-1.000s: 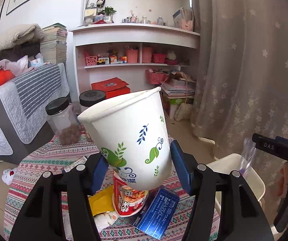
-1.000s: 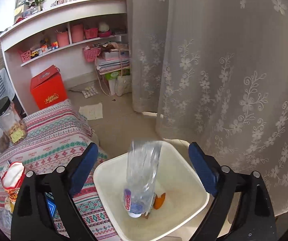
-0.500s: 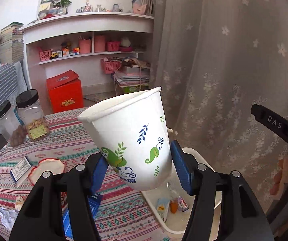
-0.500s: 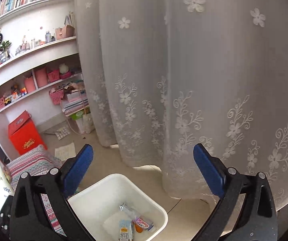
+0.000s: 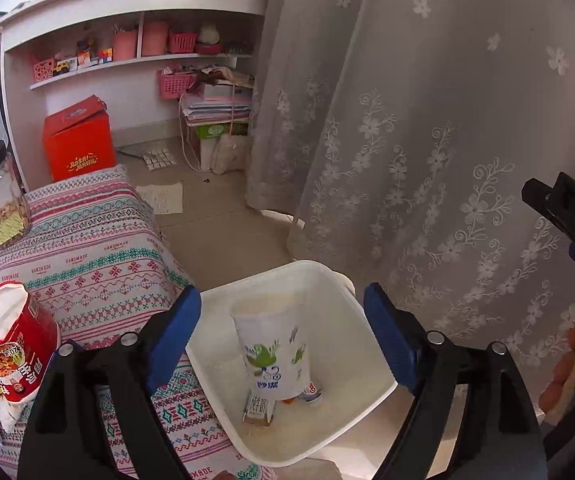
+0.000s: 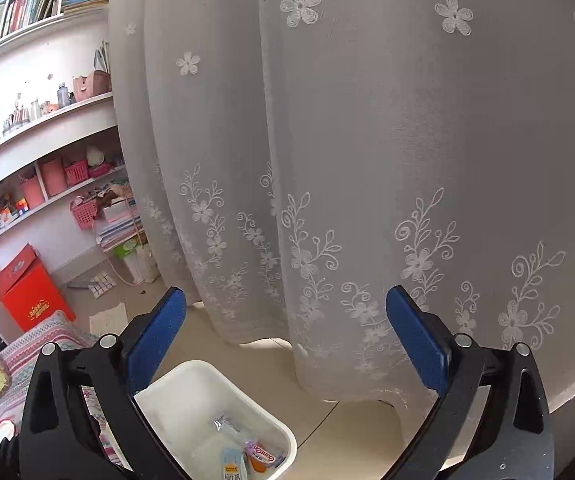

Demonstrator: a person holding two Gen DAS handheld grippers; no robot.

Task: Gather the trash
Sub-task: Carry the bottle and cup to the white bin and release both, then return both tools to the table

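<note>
Lace curtain (image 5: 427, 128) hangs behind the white bin (image 5: 371, 396); my left gripper (image 5: 283, 340) is opening above it, the paper cup (image 5: 273, 348) dropping upright, clear of my pads. Right gripper (image 6: 287, 344) gapes empty, farther from the bin.

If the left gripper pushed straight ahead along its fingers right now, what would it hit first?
Most likely the paper cup dropping into the white bin, between the opening jaws of the left gripper but untouched by them; behind it lies the bin's trash. Depth is uncertain.
</note>
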